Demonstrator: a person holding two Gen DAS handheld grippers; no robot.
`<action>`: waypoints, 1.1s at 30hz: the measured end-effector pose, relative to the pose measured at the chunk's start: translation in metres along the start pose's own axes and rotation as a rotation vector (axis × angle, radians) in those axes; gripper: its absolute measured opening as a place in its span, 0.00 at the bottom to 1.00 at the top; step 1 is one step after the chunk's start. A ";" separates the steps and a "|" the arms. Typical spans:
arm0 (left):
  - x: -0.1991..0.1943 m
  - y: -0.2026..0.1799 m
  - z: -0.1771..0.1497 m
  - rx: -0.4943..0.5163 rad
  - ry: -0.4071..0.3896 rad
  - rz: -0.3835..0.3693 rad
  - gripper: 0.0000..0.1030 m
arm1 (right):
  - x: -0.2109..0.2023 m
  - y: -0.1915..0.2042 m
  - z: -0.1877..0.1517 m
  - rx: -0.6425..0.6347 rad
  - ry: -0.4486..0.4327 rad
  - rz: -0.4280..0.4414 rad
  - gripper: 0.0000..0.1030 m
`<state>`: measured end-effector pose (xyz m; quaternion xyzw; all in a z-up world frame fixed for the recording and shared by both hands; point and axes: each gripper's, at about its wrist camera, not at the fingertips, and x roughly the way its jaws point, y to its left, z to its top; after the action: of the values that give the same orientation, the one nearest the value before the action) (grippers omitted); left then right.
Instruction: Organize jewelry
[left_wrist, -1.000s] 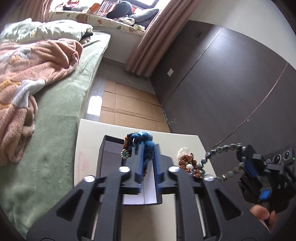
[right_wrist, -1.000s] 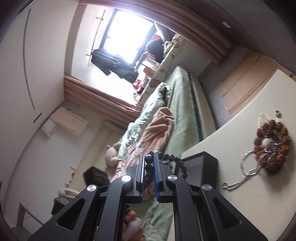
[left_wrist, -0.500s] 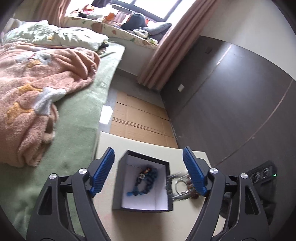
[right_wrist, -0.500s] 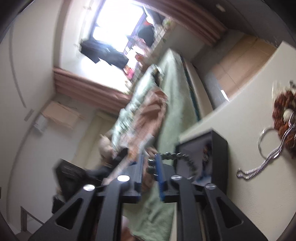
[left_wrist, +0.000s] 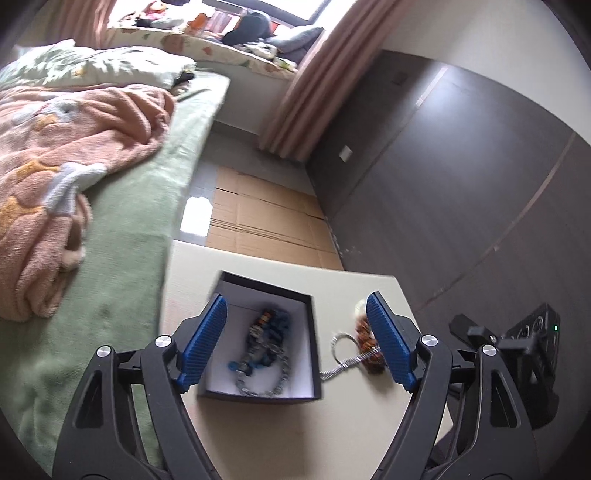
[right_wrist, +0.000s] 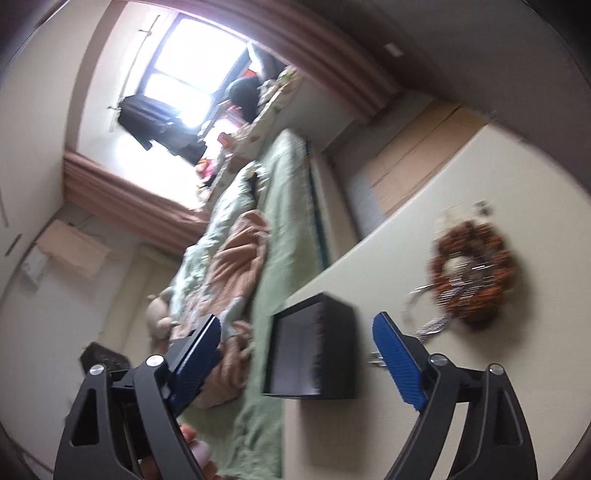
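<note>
A black box with a white lining (left_wrist: 312, 354) stands on the cream table (left_wrist: 332, 435). Inside it lie a blue beaded piece (left_wrist: 271, 326) and a grey bead bracelet (left_wrist: 266, 387). My left gripper (left_wrist: 295, 350) is open and empty above the box. To the right of the box lie a brown bead bracelet (left_wrist: 365, 345) and a silver chain with a ring (left_wrist: 341, 360). My right gripper (right_wrist: 301, 356) is open and empty, beside the box (right_wrist: 334, 354). The brown bracelet (right_wrist: 472, 275) and the chain (right_wrist: 428, 325) lie beyond it.
A bed with a green cover (left_wrist: 122, 258) and a pink blanket (left_wrist: 55, 166) runs along the table's left side. Cardboard (left_wrist: 266, 221) lies on the floor behind the table. A dark wall panel (left_wrist: 461, 184) stands to the right. The right gripper's body (left_wrist: 524, 354) shows at the right edge.
My left gripper opened and dropped the blue beaded piece into the box. My right gripper opened and let go of the grey bead bracelet, which now lies in the box.
</note>
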<state>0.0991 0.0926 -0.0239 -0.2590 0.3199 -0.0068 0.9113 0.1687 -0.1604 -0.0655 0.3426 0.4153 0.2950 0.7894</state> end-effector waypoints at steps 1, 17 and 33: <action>0.000 -0.004 -0.002 0.007 0.002 -0.003 0.76 | -0.005 -0.004 0.002 0.003 -0.006 -0.026 0.81; 0.045 -0.083 -0.024 0.220 0.182 -0.069 0.59 | -0.041 -0.069 0.022 0.199 -0.026 -0.191 0.74; 0.121 -0.128 -0.078 0.542 0.383 0.042 0.37 | -0.074 -0.092 0.038 0.249 -0.077 -0.219 0.74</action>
<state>0.1692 -0.0761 -0.0852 0.0058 0.4773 -0.1213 0.8703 0.1823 -0.2814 -0.0888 0.4015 0.4529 0.1400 0.7836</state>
